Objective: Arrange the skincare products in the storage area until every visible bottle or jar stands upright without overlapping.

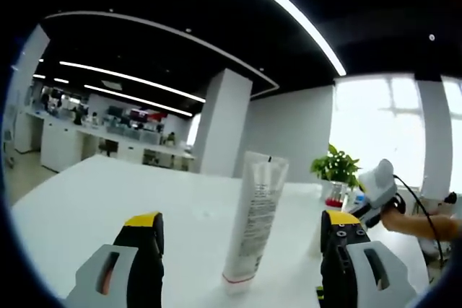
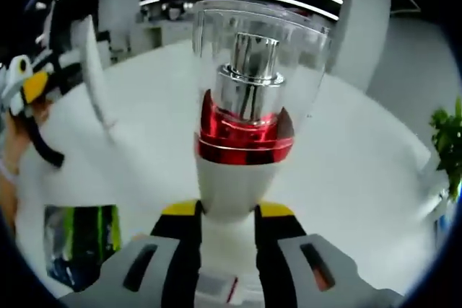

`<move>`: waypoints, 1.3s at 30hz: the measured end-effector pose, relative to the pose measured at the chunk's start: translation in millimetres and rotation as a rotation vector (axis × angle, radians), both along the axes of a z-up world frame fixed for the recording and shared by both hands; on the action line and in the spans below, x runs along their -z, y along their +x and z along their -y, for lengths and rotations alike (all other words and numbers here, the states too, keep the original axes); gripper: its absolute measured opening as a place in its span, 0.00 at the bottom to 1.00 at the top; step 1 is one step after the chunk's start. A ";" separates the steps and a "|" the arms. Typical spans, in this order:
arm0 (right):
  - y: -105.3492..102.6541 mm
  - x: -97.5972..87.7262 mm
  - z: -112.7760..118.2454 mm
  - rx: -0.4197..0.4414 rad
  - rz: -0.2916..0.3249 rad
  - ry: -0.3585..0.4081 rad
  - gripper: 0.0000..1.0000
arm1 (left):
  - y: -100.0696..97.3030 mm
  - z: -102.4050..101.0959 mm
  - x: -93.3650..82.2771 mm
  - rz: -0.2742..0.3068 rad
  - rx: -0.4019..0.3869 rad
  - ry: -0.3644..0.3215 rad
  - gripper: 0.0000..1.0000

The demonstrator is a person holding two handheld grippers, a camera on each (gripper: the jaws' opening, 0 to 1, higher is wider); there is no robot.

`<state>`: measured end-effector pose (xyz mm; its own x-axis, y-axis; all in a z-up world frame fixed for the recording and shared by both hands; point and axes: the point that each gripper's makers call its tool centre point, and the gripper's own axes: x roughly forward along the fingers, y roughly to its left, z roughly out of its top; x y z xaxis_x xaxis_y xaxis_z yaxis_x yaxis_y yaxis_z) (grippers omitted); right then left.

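One white tube (image 1: pixel 253 214) stands upright on the white table (image 1: pixel 79 207), cap down, between the spread jaws of the left gripper (image 1: pixel 242 243), which touch nothing. One pump bottle (image 2: pixel 242 135), white with a red band, a silver pump and a clear cap, sits clamped between the jaws of the right gripper (image 2: pixel 227 239). One potted plant (image 1: pixel 336 167) stands at the table's far side. One green-and-black packet (image 2: pixel 79 239) lies left of the right gripper.

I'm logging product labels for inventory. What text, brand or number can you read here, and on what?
None can be read.
White tube: lines of print, too blurred.
Pump bottle: no text visible.
Green and black packet: markings too blurred.
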<state>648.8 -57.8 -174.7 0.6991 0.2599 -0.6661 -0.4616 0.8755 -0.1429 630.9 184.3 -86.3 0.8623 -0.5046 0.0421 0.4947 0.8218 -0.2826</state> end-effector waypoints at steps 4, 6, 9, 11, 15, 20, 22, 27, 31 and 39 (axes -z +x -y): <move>0.8 -0.1 -14.8 0.035 -0.039 0.033 0.25 | 0.9 -1.6 1.0 -0.004 -0.004 -0.001 0.92; 0.8 0.0 -24.7 0.044 -0.049 0.035 0.25 | 1.8 -2.2 1.2 -0.005 -0.005 -0.003 0.92; -2.4 2.0 -38.1 0.044 -0.054 0.038 0.25 | 2.2 -2.4 1.6 -0.006 -0.005 -0.004 0.92; -3.4 2.8 -45.6 0.032 -0.045 0.046 0.25 | 2.8 -2.4 2.1 -0.007 -0.005 -0.003 0.92; -3.5 4.6 -62.2 0.026 -0.030 0.079 0.25 | 5.4 -2.6 3.0 -0.010 -0.005 -0.001 0.92; -2.1 6.4 -78.3 -0.010 -0.008 0.124 0.25 | 5.5 -0.1 6.0 -0.015 0.000 0.005 0.92; -3.5 5.6 -88.6 -0.090 0.012 0.158 0.29 | 5.5 0.8 7.7 -0.019 0.002 0.008 0.92; -16.6 7.7 -105.1 -0.291 0.025 0.247 0.92 | 7.0 -0.2 10.1 -0.026 -0.001 0.009 0.92; -6.5 14.8 -89.3 -0.343 0.046 0.170 0.91 | 8.2 -2.7 9.9 -0.030 -0.005 -0.002 0.92; 8.7 19.2 -73.2 -0.500 0.136 0.094 0.43 | 7.8 -0.9 14.0 -0.039 -0.004 0.004 0.92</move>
<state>657.5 15.5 -193.8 0.5529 0.6385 -0.5354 -0.8092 0.5648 -0.1621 638.7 185.2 -100.3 0.8654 -0.5010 0.0064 0.4799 0.8252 -0.2979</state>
